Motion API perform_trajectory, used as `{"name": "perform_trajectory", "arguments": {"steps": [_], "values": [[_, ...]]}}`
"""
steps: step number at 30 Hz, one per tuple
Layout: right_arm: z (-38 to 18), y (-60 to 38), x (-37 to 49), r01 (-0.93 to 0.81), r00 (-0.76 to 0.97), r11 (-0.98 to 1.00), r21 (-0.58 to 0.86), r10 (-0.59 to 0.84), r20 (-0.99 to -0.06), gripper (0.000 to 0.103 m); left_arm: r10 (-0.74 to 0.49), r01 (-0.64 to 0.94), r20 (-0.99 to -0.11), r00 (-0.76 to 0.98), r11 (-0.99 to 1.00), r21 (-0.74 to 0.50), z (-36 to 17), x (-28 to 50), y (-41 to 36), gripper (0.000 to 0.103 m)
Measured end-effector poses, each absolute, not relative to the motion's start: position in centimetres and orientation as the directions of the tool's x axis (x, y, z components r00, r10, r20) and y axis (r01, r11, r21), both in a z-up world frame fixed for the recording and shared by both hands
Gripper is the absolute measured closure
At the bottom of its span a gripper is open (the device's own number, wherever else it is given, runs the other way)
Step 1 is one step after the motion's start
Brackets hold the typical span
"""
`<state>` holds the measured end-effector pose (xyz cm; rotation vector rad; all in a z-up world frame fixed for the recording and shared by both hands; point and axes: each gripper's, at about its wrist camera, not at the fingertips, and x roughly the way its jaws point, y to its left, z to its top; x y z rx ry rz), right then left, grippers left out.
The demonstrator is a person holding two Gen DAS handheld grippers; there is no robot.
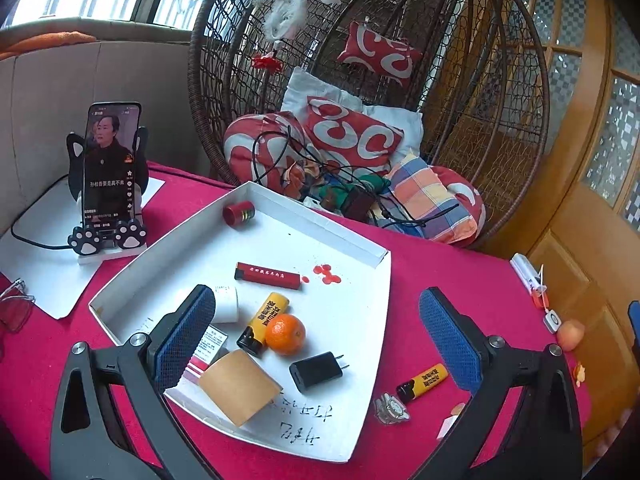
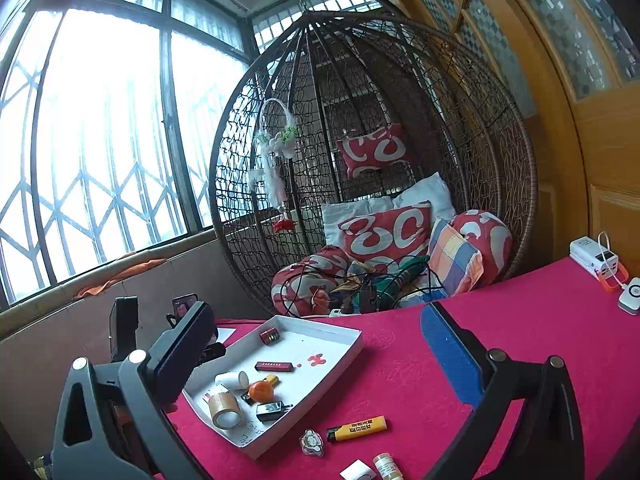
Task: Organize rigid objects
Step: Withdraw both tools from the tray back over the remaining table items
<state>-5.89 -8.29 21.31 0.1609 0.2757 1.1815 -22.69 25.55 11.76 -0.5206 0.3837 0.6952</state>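
A white shallow tray [image 1: 362, 322] [image 2: 344, 350] lies on the red tablecloth. It holds a tape roll [image 1: 238, 388] [image 2: 225, 410], an orange [image 1: 285, 334] [image 2: 261, 391], a black charger plug [image 1: 318, 371] [image 2: 273, 410], a yellow lighter [image 1: 264, 322], a red box [image 1: 267, 275], a white bottle [image 1: 226, 304] and a small red cylinder [image 1: 239, 213]. Outside the tray lie a second yellow lighter [image 1: 422, 383] [image 2: 357, 428] and a clear badge [image 1: 392, 407] [image 2: 312, 443]. My left gripper [image 1: 320, 340] hovers open over the tray. My right gripper [image 2: 316, 352] is open and empty above the table.
A phone on a paw stand [image 1: 110, 184] stands at the back left. A wicker hanging chair [image 2: 380, 160] with cushions and cables is behind the table. A power bank [image 2: 594, 258] lies far right. A small bottle [image 2: 386, 466] and a white cap [image 2: 358, 471] lie near the front edge.
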Motion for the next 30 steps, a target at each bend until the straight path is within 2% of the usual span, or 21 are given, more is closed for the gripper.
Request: {"name": "perform_trajectory", "arguments": {"steps": [2,7,12,15,20,24,27,30], "values": [[21.3,-9.0,-5.9,-0.870,0.398,0.413,0.270,0.911,-0.113,0.000,0.516,-0.686,-0.480,0.710,0.663,-0.301,12.2,-22.6,24.8,0.000],[21.1,-10.2,-5.3,-0.870,0.387,0.399,0.290,0.917,-0.102,0.000,0.511,-0.662,-0.460,0.727,0.700,-0.268,12.5,-22.5,23.9,0.000],[19.5,-10.8,-4.9,-0.858,0.412,0.432,0.278,0.902,-0.130,0.000,0.444,-0.590,-0.462,0.768,0.771,-0.240,11.4,-22.2,23.0,0.000],[17.5,-10.5,-4.1,-0.837,0.416,0.453,0.306,0.891,-0.182,0.000,0.379,-0.539,-0.501,0.778,0.813,-0.220,9.9,-21.1,22.2,0.000],[14.3,-10.6,-1.9,-0.781,0.418,0.500,0.375,0.864,-0.282,0.000,0.199,-0.366,-0.608,0.769,0.916,-0.163,7.0,-17.5,19.2,0.000],[12.7,-11.1,-0.9,-0.757,0.429,0.525,0.389,0.849,-0.309,0.000,0.087,-0.236,-0.651,0.754,0.961,-0.145,5.3,-15.1,16.6,0.000],[11.2,-11.4,-0.3,-0.745,0.444,0.550,0.378,0.831,-0.334,0.000,0.051,-0.183,-0.677,0.735,0.975,-0.125,4.6,-12.9,15.5,0.000],[9.2,-12.1,1.0,-0.705,0.467,0.585,0.400,0.808,-0.360,0.000,0.053,-0.202,-0.700,0.712,0.970,-0.133,4.2,-10.7,16.1,0.000]]}}
